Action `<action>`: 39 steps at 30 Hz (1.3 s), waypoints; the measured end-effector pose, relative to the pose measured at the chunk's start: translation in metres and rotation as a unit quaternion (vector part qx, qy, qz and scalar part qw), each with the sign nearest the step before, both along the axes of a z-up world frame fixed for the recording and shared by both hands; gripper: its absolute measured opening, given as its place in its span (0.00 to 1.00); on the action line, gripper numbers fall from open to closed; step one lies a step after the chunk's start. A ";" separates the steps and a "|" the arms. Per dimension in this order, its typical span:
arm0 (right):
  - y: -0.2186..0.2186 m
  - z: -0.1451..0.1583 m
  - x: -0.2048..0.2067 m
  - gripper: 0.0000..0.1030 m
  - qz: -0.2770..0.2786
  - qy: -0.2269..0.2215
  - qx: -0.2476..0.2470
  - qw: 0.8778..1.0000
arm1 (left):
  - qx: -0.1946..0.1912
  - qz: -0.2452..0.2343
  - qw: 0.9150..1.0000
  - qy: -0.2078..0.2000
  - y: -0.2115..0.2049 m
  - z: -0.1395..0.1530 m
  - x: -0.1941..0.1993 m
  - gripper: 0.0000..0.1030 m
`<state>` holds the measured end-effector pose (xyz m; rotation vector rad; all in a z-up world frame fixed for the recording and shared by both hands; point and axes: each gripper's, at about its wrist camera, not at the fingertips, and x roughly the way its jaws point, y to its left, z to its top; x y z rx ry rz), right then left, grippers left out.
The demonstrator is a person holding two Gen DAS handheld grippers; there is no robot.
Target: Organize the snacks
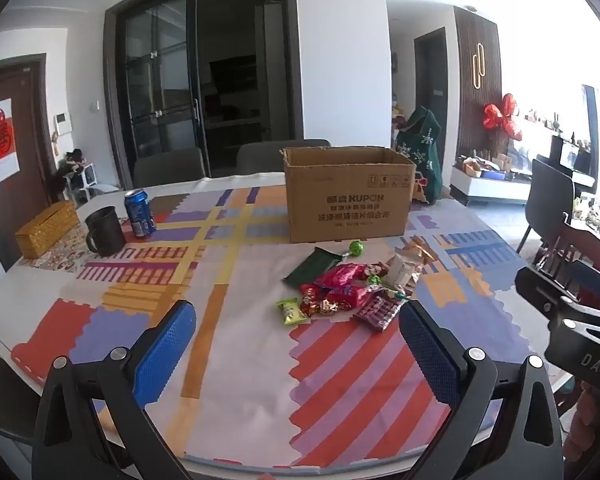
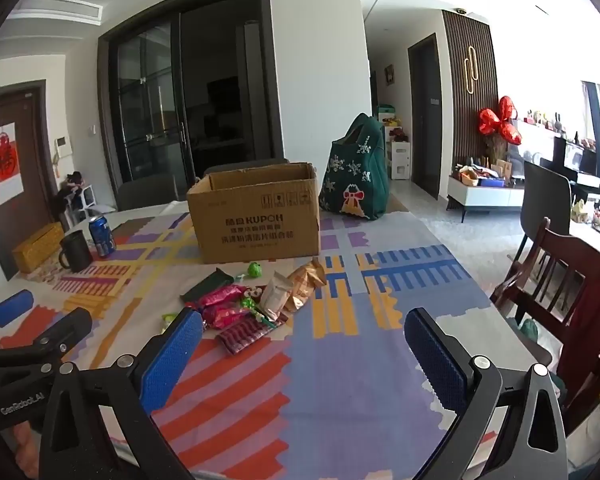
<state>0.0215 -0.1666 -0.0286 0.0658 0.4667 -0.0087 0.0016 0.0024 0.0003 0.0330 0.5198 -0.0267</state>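
A pile of snack packets (image 1: 352, 288) lies on the patterned tablecloth in front of an open cardboard box (image 1: 348, 196). The pile holds pink packets, a dark green packet (image 1: 314, 266), a small green packet (image 1: 291, 311), a maroon packet (image 1: 376, 312) and a green lollipop (image 1: 356, 248). My left gripper (image 1: 296, 332) is open and empty, held low just short of the pile. My right gripper (image 2: 304, 340) is open and empty to the right of the pile (image 2: 252, 300); the box (image 2: 256, 212) stands beyond it.
A blue can (image 1: 140, 212), a black mug (image 1: 104, 232) and a woven yellow box (image 1: 46, 230) stand at the table's far left. A green Christmas bag (image 2: 356, 172) sits behind the box. A wooden chair (image 2: 560, 276) stands at the table's right.
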 end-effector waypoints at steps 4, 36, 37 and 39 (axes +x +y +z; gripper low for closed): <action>0.003 -0.001 0.001 0.99 0.001 0.002 0.002 1.000 | 0.007 -0.003 1.000 0.005 -0.002 0.001 0.001 1.00; -0.001 0.000 -0.001 0.99 0.001 0.006 0.006 1.000 | -0.002 -0.001 1.000 0.002 -0.001 0.005 -0.001 1.00; -0.001 0.000 -0.001 0.99 0.000 0.006 0.006 1.000 | -0.002 -0.002 1.000 0.001 -0.001 0.004 -0.002 1.00; -0.001 0.000 -0.001 0.99 0.001 0.006 0.006 1.000 | -0.003 -0.002 1.000 0.000 -0.001 0.004 -0.002 1.00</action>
